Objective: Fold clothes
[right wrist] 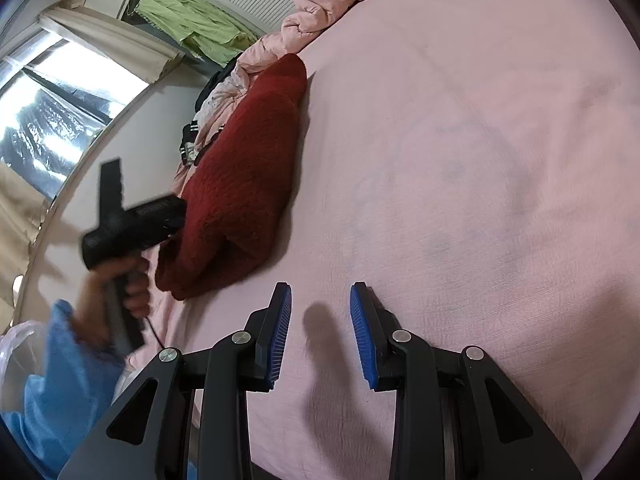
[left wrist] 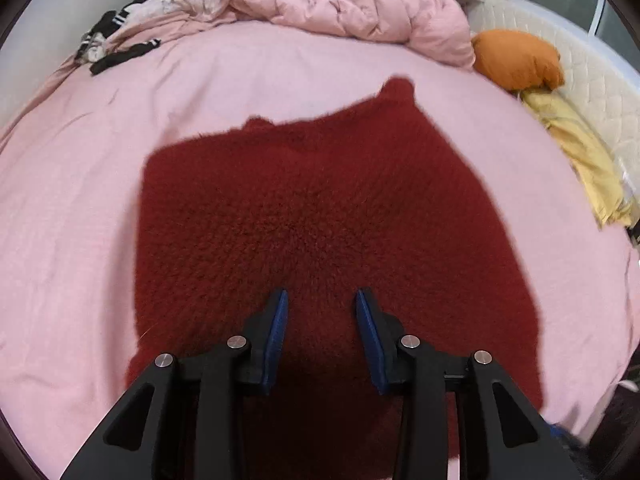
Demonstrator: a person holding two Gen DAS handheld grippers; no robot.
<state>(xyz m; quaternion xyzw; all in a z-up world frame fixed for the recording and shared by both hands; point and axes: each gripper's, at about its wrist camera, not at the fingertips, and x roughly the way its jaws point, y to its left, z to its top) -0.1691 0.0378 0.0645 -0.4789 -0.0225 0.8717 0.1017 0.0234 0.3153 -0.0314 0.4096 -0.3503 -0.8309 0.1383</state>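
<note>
Sweater [left wrist: 336, 216] lies on bed [left wrist: 80, 200], long axis 6 to 12 o'clock from left gripper [left wrist: 322, 300], directly over it. Right gripper [right wrist: 321, 296] hovers over bare sheet, sweater at its 10 o'clock. Both jaws released, empty. Left nearer.

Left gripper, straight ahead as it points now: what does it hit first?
Most likely the red sweater: the left gripper points down at its middle, fingers apart, nothing between. Gap above it unclear.

The left gripper [left wrist: 322, 294] is held pointing steeply downward, its jaws parted with nothing clamped between the blue pads. The right gripper [right wrist: 321, 290] is angled downward, likewise parted and empty. The left hand [right wrist: 120, 288] is wrapped around its handle, a blue sleeve [right wrist: 52, 392] behind it.
</note>
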